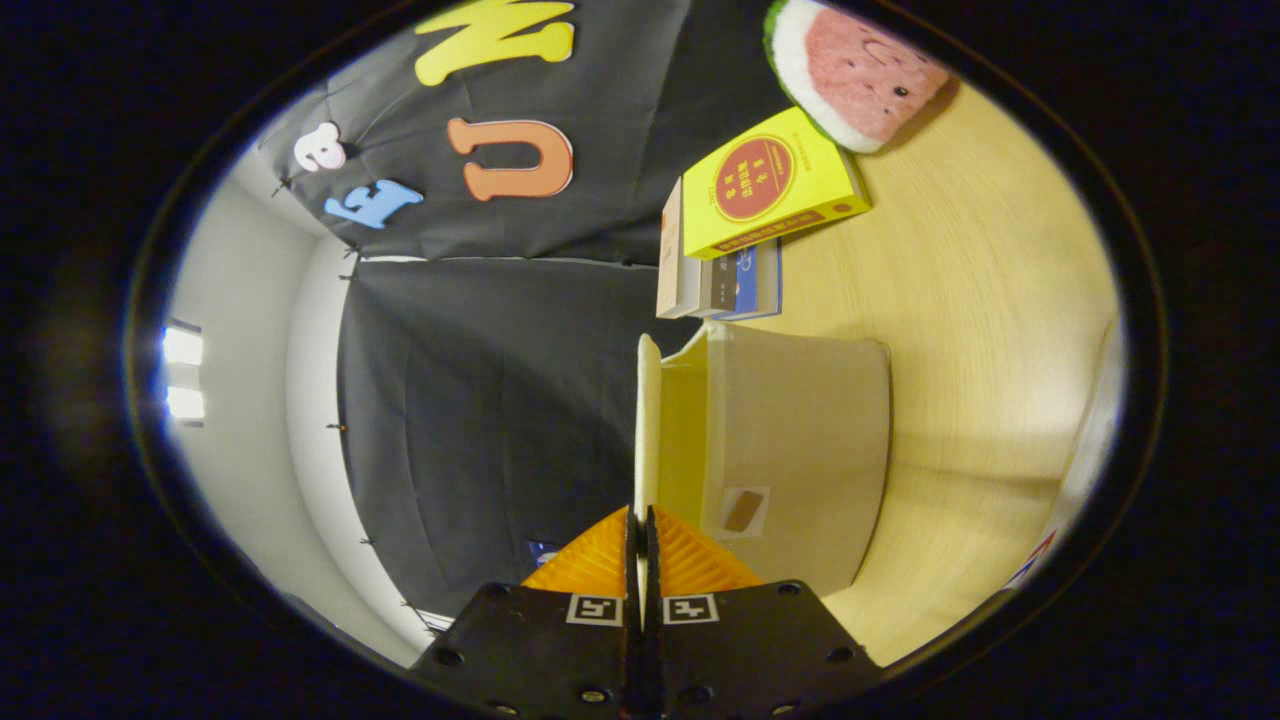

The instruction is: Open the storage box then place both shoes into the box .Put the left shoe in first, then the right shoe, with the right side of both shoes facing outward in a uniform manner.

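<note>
The view is rolled on its side, with the wooden table [980, 300] standing along the right. The beige storage box [800, 450] sits on it just ahead of my fingers. Its pale lid [648, 420] is swung away from the box body, leaving a wedge-shaped gap along the rim. The lid's thin edge runs straight into my gripper [641, 515], whose fingers are closed together on it. A small brown label [743, 511] marks the box wall near the fingertips.
Beyond the box lies a stack of books topped by a yellow one [770, 185], with a watermelon plush [850, 70] further back. A white object with red and blue marks [1085, 470] lies at the table's near side, too cut off to identify.
</note>
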Motion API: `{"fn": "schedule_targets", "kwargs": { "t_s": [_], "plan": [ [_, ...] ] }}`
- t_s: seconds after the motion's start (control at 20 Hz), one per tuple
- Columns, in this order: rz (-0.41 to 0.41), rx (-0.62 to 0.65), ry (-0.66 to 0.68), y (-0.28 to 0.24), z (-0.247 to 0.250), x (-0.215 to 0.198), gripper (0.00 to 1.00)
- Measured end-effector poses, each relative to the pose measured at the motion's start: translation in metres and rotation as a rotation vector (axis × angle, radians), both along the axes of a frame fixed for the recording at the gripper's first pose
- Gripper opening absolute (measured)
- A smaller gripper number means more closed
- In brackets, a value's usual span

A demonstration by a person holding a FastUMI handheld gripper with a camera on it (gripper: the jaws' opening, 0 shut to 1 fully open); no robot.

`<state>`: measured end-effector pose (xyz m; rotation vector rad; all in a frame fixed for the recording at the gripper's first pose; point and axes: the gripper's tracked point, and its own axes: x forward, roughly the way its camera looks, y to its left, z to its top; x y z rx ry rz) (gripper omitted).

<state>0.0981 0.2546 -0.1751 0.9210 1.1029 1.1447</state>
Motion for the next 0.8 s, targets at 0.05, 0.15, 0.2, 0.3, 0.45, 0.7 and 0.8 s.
{"fn": "schedule_targets", "kwargs": {
  "t_s": [0.05, 0.15, 0.2, 0.3, 0.45, 0.7, 0.8],
  "plan": [
    [-0.008, -0.007, -0.004, 0.002, 0.009, -0.003, 0.00],
    [-0.030, -0.030, -0.012, 0.005, 0.024, -0.005, 0.00],
    [-0.037, -0.050, -0.027, 0.009, 0.031, -0.008, 0.00],
    [-0.041, -0.103, -0.068, 0.021, 0.040, -0.012, 0.00],
    [-0.048, -0.128, -0.106, 0.043, 0.064, -0.016, 0.00],
    [-0.061, -0.121, -0.126, 0.085, 0.099, -0.017, 0.00],
    [-0.065, -0.112, -0.115, 0.105, 0.111, -0.019, 0.00]
  ]
}}
